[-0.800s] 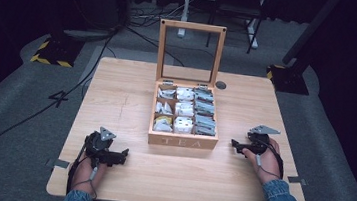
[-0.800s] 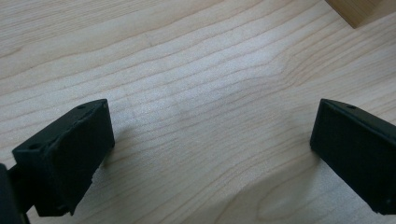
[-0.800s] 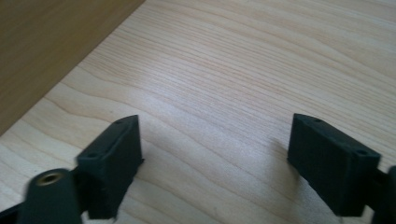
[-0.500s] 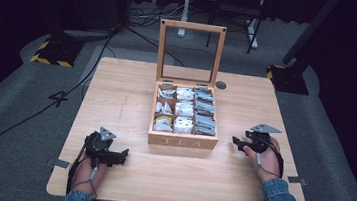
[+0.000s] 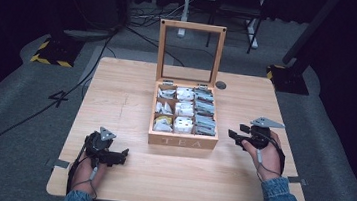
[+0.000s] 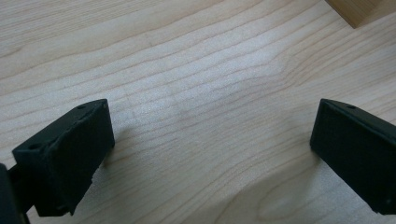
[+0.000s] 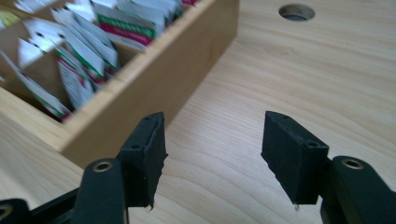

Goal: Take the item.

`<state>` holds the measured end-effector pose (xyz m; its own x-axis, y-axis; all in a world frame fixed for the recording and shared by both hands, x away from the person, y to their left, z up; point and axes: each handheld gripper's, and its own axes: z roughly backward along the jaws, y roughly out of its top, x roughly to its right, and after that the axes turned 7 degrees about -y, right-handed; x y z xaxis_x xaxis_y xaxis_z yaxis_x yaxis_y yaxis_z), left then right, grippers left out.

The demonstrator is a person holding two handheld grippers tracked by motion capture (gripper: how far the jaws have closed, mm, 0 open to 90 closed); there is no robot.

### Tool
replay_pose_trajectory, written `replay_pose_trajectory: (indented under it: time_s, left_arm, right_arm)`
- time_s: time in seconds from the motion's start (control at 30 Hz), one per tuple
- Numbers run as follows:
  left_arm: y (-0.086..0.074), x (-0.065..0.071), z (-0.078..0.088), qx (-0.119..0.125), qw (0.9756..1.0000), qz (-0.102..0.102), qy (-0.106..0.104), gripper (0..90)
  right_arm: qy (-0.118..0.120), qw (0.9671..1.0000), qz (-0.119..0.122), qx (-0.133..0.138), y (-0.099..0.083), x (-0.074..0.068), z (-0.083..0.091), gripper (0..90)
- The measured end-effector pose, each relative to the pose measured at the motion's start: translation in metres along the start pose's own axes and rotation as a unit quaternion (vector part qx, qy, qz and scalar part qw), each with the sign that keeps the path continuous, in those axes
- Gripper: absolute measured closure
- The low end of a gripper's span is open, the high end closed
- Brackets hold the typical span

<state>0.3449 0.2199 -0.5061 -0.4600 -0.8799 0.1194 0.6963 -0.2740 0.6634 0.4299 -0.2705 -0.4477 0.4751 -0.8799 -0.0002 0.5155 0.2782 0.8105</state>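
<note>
Beside the right wall of the open tea box (image 5: pixel 182 141) mid-table, the right hand-held gripper (image 5: pixel 233 135) hovers wide and empty; approaching low could knock the wall, shifting the box.

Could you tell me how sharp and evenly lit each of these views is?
High view: the table is brightly lit against dark surroundings, overall a little soft. Left gripper view: wood grain is sharp, with soft shadows beside the left tool. Right gripper view: the right tool is crisp, while the tea bags in the tea box blur.
</note>
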Motion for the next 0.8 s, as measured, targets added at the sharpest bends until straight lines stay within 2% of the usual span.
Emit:
replay_pose_trajectory:
  time_s: [0.4, 0.8]
  left_arm:
    - [0.0, 0.0, 0.0, 0.0, 1.0, 0.0, 0.0, 0.0]
    - [0.0, 0.0, 0.0, 0.0, 1.0, 0.0, 0.0, 0.0]
  right_arm:
    - [0.032, 0.9992, -0.001, 0.024, 0.024, -0.021, 0.013, 42.2]
    - [0.063, 0.9972, 0.013, 0.037, 0.042, -0.046, 0.012, 42.2]
